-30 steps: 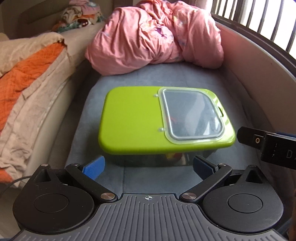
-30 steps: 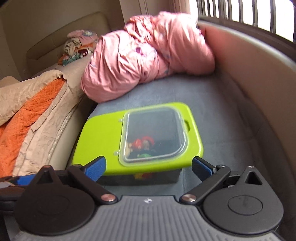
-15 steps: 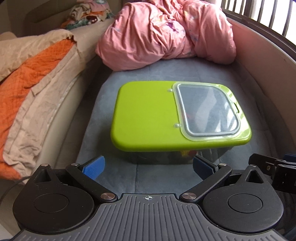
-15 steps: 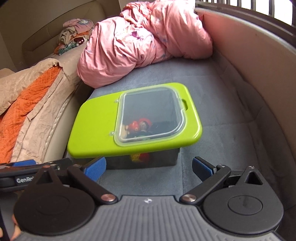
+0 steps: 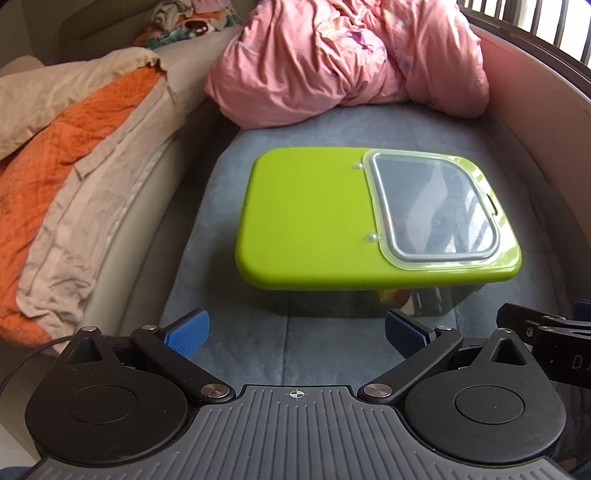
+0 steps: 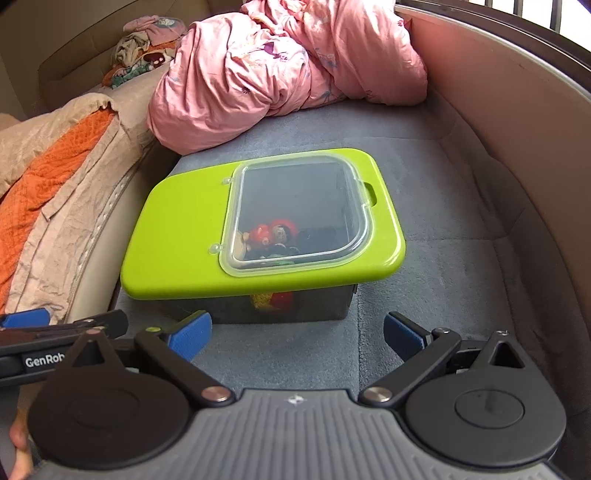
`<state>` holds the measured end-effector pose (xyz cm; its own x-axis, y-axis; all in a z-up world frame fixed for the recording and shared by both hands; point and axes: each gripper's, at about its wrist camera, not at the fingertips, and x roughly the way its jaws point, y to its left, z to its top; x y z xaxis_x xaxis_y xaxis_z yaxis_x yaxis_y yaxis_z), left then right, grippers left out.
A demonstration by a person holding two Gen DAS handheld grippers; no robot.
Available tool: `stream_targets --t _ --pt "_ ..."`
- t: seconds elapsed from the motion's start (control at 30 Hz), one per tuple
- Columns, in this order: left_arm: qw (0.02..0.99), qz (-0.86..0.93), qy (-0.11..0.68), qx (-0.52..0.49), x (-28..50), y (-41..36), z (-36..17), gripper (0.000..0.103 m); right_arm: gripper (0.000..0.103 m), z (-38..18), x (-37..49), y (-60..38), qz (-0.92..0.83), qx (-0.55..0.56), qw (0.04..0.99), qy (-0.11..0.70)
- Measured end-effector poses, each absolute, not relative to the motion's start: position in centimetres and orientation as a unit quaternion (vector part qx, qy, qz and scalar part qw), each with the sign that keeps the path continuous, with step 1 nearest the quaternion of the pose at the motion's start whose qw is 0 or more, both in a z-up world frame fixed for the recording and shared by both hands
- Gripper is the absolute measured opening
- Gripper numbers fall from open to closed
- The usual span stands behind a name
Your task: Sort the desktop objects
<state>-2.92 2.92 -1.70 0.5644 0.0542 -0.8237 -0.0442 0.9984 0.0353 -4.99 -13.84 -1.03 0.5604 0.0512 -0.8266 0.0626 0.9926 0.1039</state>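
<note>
A dark plastic storage box with a lime-green lid (image 6: 184, 240) and closed clear hatch (image 6: 295, 214) sits on the grey-blue cushion (image 6: 443, 277), toys visible inside, while the left gripper (image 5: 295, 334) and right gripper (image 6: 297, 334) hover just before it, jaws wide and empty, seemingly poised to open it.

A soft grey-blue cushion (image 5: 332, 144) fills the middle of the frame, like a long seat. On the right a smooth tan wall (image 6: 498, 92) curves around it, with a dark rim on top. Dark bars (image 5: 535, 26) stand in the upper right corner, and bright daylight shines between them. A big crumpled pink blanket (image 6: 266, 70) lies at the top, at the far end of the cushion. On the left an orange and beige blanket (image 5: 74, 147) hangs over a beige sofa (image 6: 92, 295). A small pile of colourful clothes (image 6: 144, 44) sits in the upper left.
</note>
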Motion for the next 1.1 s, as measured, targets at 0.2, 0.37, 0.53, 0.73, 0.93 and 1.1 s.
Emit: stream_targets --t 0.2,0.37,0.53,0.73,0.93,1.1 --pt "0.882 0.023 0.471 -0.025 -2.6 3.5 -2.0 0.103 0.100 -1.2 -4.6 -13.8 -0.003 0.063 0.879 0.473" --pt "0.891 0.035 0.452 -0.021 -2.5 3.2 -2.7 0.103 0.101 -1.7 -4.2 -13.8 -0.013 0.065 0.882 0.466" --pt "0.892 0.041 0.450 0.013 -2.8 2.3 -3.1 0.103 0.101 -2.9 -4.2 -13.4 -0.018 0.050 0.870 0.489" --pt "0.879 0.031 0.476 -0.004 -2.6 2.6 -3.8 0.103 0.101 -3.1 -4.5 -13.7 -0.017 0.054 0.864 0.500" --pt "0.850 0.026 0.526 -0.010 -2.0 2.6 -5.8 0.103 0.101 -3.5 -4.4 -13.7 -0.007 0.064 0.852 0.519" --pt "0.840 0.043 0.541 0.002 -2.0 2.6 -7.5 0.103 0.101 -3.5 -4.4 -13.4 -0.003 0.059 0.852 0.520"
